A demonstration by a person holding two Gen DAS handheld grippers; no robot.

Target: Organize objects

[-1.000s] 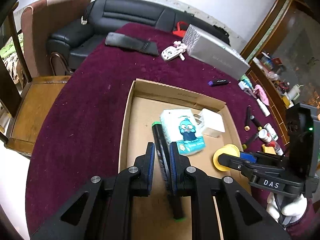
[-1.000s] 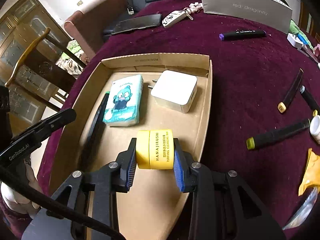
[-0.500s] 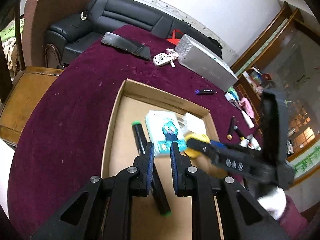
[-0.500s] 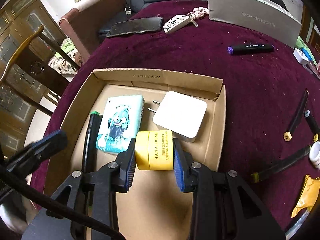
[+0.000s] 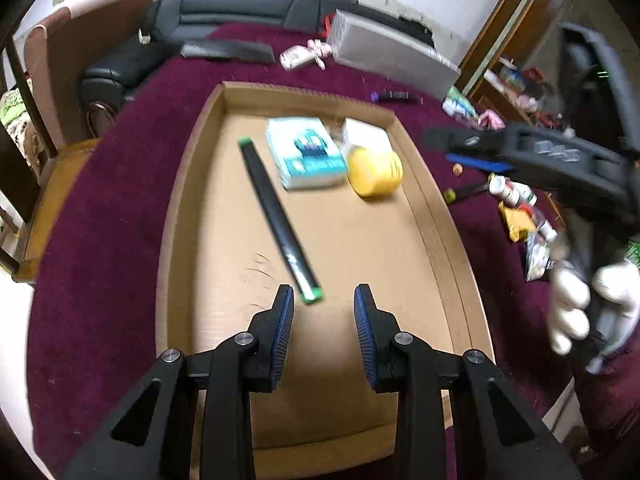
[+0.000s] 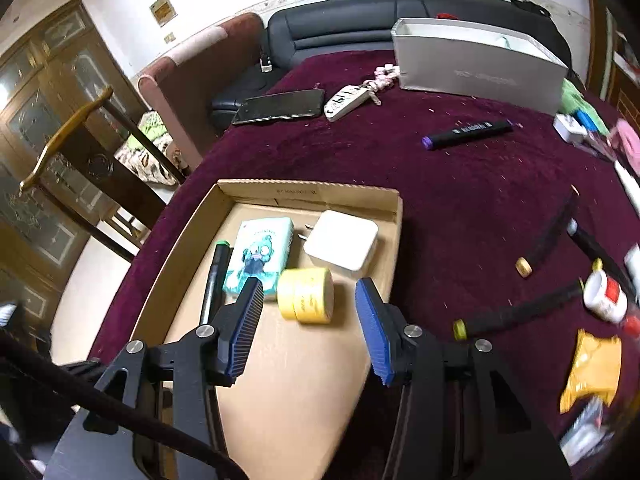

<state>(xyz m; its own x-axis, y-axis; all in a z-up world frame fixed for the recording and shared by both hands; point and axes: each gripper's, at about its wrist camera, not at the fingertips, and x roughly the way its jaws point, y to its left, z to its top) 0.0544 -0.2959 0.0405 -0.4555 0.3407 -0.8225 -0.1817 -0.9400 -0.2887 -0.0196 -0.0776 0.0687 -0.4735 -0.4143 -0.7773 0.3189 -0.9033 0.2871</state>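
Left gripper (image 5: 323, 294): jaws opening, nothing between them; the black marker (image 5: 276, 216) lies free in the cardboard tray (image 5: 180, 184). Right gripper (image 6: 310, 286): jaws opening, pads clear of the yellow jar (image 6: 306, 295), which rests in the tray beside the white charger (image 6: 342, 246).

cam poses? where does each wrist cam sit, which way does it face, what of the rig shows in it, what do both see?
Left wrist: on the left gripper, angled down into the cardboard box; its opening jaws are empty, and the right gripper and a white-gloved hand show.
Right wrist: on the right gripper, angled down over the box's right side; jaws opening, clear of the yellow jar.
Shared: box, jar, green-capped marker, tissue pack, white charger, sofa.
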